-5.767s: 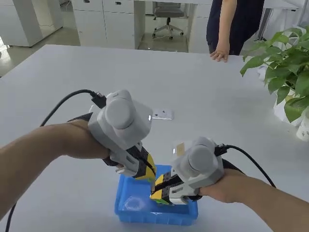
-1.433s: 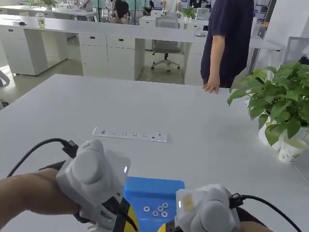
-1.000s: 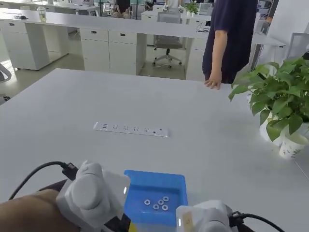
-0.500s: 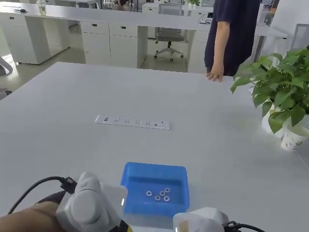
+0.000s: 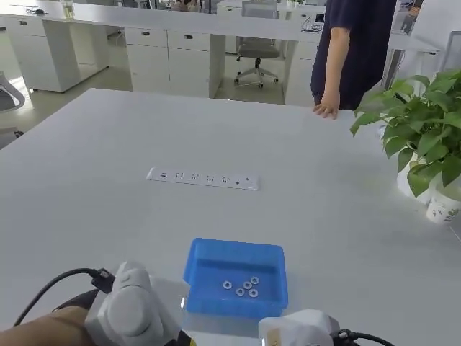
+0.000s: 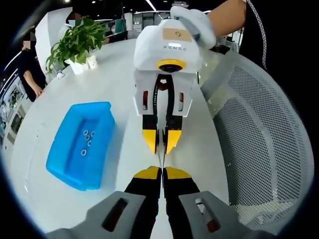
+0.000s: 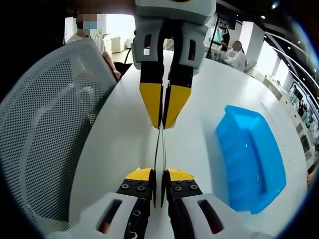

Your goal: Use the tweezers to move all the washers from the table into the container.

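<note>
The blue container (image 5: 236, 254) stands on the white table near me, with several washers (image 5: 243, 286) lying in it. The left gripper view shows the same container (image 6: 65, 159) and washers (image 6: 87, 142) off to the left. My left gripper (image 6: 162, 173) and my right gripper (image 7: 159, 175) face each other tip to tip near the table's front edge. Each is shut on one end of the thin metal tweezers (image 7: 159, 144), which span the gap between them. The right gripper (image 6: 159, 142) comes in from the top of the left gripper view. The left gripper (image 7: 163, 112) does the same in the right gripper view.
A white power strip (image 5: 202, 178) lies beyond the container. A potted plant (image 5: 425, 137) stands at the right edge. A person (image 5: 346, 50) stands at the table's far side with a hand on it. A mesh chair (image 6: 259, 134) is beside the grippers.
Both grippers have drawn back from over the container toward the near edge. The washers in the container have come into sight. The head camera has tilted up.
</note>
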### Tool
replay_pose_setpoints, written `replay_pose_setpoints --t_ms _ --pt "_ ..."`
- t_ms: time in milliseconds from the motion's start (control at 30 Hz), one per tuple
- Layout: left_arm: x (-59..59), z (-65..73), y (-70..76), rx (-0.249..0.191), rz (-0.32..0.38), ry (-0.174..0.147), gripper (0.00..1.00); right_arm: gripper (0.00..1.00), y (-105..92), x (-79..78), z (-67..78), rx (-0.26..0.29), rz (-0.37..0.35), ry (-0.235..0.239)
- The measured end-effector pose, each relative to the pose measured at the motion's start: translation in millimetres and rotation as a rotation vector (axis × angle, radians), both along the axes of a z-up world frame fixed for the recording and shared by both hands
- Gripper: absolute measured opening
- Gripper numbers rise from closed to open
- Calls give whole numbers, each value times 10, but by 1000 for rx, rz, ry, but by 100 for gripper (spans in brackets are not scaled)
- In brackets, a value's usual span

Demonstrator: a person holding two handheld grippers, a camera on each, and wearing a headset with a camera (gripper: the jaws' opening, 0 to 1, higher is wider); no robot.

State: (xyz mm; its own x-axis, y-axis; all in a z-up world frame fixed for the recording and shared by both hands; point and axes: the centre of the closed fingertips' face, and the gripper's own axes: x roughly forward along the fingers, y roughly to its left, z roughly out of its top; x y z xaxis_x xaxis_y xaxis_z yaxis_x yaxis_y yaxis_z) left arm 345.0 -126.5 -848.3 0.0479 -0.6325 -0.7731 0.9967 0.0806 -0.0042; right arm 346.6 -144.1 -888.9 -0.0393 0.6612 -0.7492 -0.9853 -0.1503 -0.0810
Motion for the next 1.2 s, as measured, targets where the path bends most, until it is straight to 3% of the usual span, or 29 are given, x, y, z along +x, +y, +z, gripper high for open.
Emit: replay_pose_setpoints --t_ms 700,1200 --pt "10 -138 1 16 9 16 5 12 -115 17 20 -19 -15 12" --pt "41 -342 68 77 6 16 5 11 -108 30 -22 -38 -8 3"
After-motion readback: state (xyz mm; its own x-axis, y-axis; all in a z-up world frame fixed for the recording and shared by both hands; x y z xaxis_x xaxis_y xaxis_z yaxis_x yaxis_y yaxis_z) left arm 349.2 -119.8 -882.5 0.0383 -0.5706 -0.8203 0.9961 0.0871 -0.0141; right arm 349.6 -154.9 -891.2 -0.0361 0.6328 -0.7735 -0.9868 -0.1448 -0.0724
